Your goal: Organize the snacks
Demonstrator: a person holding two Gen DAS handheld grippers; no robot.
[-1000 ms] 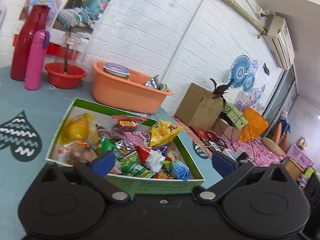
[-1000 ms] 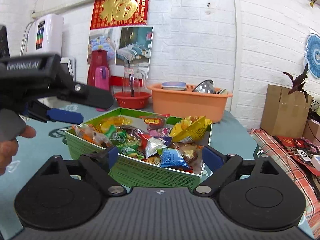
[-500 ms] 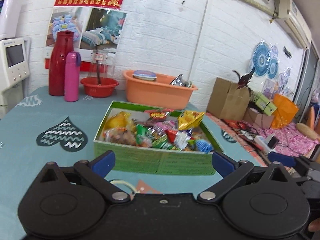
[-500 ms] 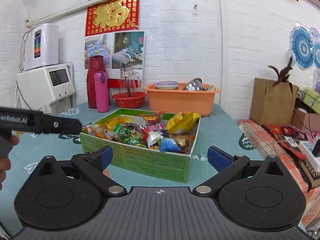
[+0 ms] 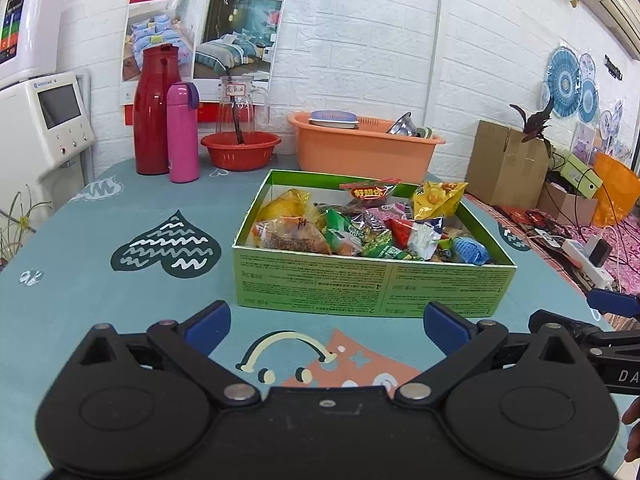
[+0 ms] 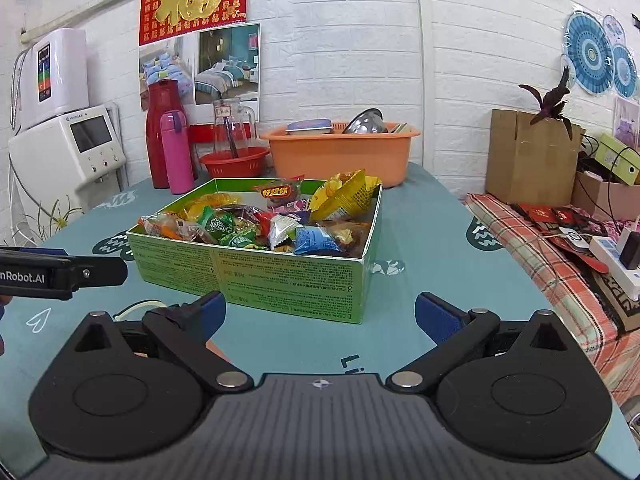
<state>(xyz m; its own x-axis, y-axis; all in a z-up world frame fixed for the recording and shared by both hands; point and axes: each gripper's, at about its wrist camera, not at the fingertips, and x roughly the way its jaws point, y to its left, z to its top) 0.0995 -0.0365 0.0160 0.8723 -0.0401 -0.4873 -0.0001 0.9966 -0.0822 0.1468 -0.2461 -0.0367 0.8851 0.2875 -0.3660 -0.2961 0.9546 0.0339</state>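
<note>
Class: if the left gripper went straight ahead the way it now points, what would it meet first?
Most likely the near printed wall of the green cardboard snack box; the open left gripper faces it squarely, with bare teal tablecloth between. Depth is uncertain.

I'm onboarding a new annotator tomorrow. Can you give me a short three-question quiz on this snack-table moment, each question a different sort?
1. True or false: the left gripper is shut on a snack.
2. Multiple choice: the snacks lie in A) the orange tub, B) the green box, C) the red bowl.
3. Fill in: the pink bottle stands right beside the red ____.

Key
1. False: both it and the right gripper are open and empty, short of the box.
2. B
3. flask
</note>
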